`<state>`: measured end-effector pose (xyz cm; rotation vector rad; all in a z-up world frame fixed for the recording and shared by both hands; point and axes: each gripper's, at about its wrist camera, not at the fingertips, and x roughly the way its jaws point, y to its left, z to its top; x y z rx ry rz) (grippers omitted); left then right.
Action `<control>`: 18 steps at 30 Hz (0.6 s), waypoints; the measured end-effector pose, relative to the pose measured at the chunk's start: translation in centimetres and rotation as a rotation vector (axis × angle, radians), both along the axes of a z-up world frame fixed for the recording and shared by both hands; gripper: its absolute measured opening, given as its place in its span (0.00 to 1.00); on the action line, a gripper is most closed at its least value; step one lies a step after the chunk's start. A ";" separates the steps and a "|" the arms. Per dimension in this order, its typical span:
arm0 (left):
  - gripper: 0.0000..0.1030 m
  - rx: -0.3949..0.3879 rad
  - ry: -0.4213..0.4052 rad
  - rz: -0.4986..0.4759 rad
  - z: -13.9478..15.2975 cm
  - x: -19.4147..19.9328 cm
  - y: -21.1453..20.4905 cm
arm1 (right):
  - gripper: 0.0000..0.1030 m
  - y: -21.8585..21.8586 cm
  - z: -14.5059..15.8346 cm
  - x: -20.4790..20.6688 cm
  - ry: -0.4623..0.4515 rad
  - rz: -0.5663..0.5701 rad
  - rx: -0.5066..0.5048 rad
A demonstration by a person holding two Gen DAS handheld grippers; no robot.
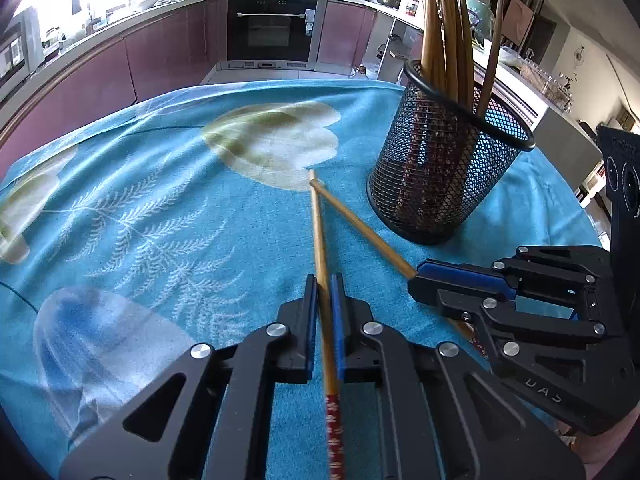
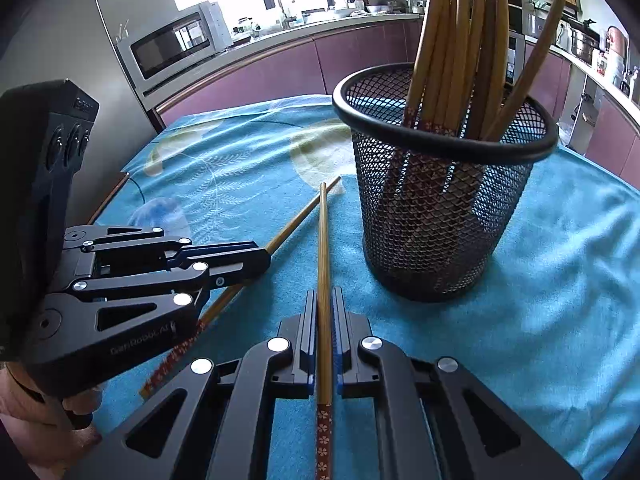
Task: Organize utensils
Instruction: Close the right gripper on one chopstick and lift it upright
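nearest the lens, your left gripper (image 1: 325,296) has its jaws closed to a narrow slot on one chopstick (image 1: 318,232), gripped above its red patterned end; the bare tip points away across the tabletop (image 1: 160,200), which is covered in a blue leaf-print cloth. your right gripper (image 2: 325,308) does the same: jaws pinched nearly together on a second chopstick (image 2: 323,248), red flowered end trailing back toward the camera. the two sticks cross near their far tips, just beside the black mesh holder (image 2: 436,208). the holder stands upright on the cloth, to the right of both sticks, with a bundle of chopsticks (image 2: 460,40) inside it, tips up, leaning against the rim. kitchen cabinets (image 1: 100,80) run behind.
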<state>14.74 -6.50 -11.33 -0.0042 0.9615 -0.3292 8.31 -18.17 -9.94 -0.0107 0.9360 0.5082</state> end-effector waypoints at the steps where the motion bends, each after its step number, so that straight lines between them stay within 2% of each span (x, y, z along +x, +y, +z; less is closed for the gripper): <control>1: 0.07 -0.002 -0.003 0.001 0.1 -0.1 0.1 | 0.06 -0.2 0.1 -0.1 -0.001 -0.002 0.007; 9: 0.07 -0.039 -0.033 0.003 1.5 -1.4 1.3 | 0.06 -1.5 1.4 -1.1 -0.018 0.011 0.065; 18: 0.07 -0.095 -0.087 -0.020 4.4 -3.3 2.0 | 0.06 -3.1 3.8 -2.9 -0.069 0.032 0.157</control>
